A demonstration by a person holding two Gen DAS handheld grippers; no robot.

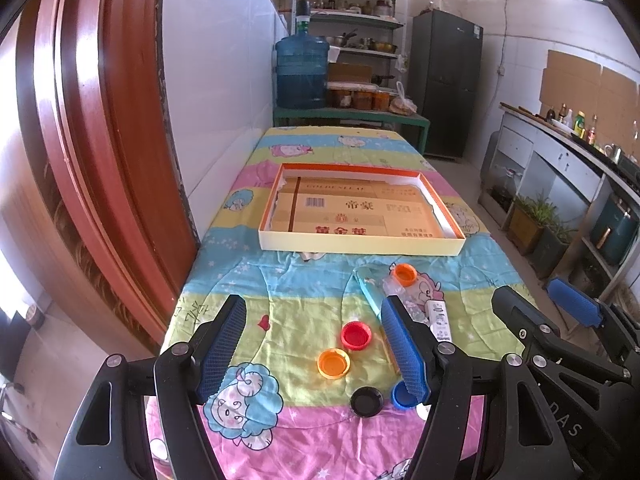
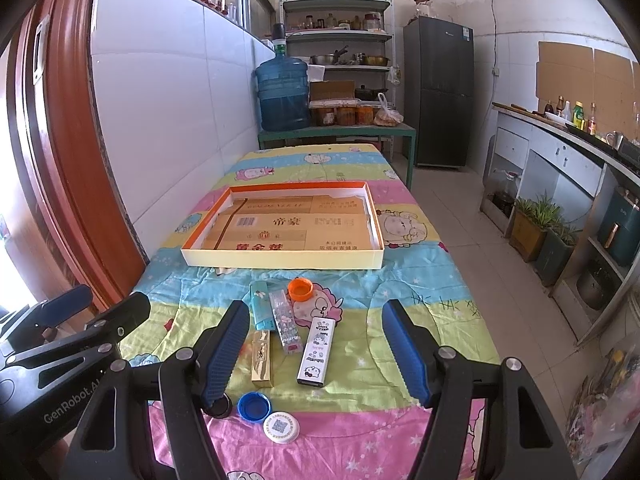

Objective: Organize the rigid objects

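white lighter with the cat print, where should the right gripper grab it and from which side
Grip the white lighter across its two long edges near the middle, coming down from above. It lies flat on the cloth, pointing away from the camera, so only the narrow width fits between the fingers. The open right gripper already straddles it; the gold lighter beside it leaves a gap.

Both views look forward along their fingers, from low over the near end of the desk [image 1: 460,280] toward the far shelves [image 1: 352,20] and fridge [image 2: 438,92]. The left wrist view sits left, close to the door [image 1: 80,160], with the right hand-held gripper [image 1: 560,304] at its right edge. The right wrist view shows the left hand-held gripper [image 2: 92,306] at its left edge. Both share the tray [image 1: 360,245], the orange cap [image 2: 300,289] and the blue cap [image 2: 253,407].
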